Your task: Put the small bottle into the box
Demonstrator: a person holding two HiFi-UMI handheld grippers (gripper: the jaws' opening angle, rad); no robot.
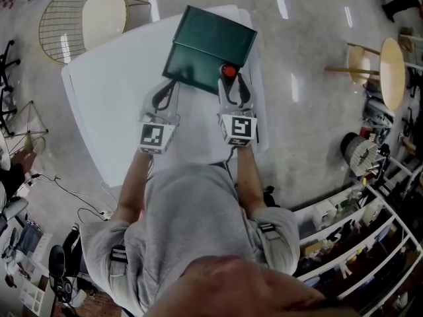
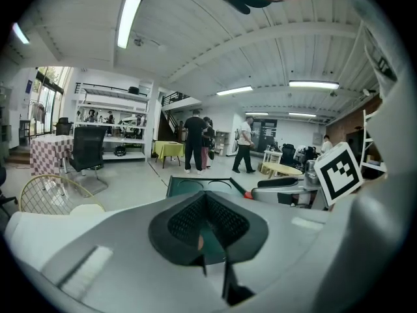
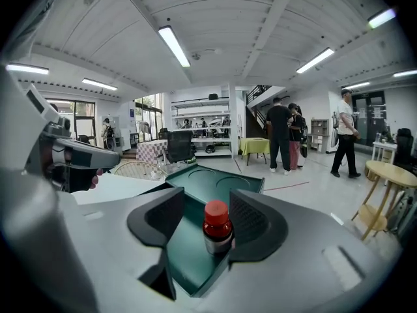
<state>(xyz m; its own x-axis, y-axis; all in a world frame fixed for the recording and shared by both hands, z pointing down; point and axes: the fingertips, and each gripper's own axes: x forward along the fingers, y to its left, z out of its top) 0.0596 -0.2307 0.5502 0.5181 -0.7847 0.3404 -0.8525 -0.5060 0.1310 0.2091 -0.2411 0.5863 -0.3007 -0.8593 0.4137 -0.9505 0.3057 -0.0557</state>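
Person (image 1: 198, 236): leaning over the counter (image 1: 112, 104) in grey sleeves, holding one set of tongs in each hand, reaching with both to the near edge of the box (image 1: 208, 45).
Box: lying dark green on the counter, seemingly open, showing two round recesses in its far part.
Bottle (image 3: 217, 227): standing upright, red cap up, on the green floor at the box's near right corner, apparently sitting inside already.
Right tongs (image 1: 232, 83): standing released, spreading wide around the bottle, keeping the left pad well clear of it and the right pad (image 3: 251, 217) just beside or barely touching, not squeezing.
Left tongs (image 2: 206, 197): clenching with tips meeting, showing a strip of green between the pads, seemingly pinching the box's near left edge and steadying it.
Done: carrying the bottle over and setting it down in the box, judging by the bottle standing unsupported.
Remaining: drawing the right tongs back without tipping the bottle, then letting go of the box.
Risk: catching the cap with the right pad while backing away.
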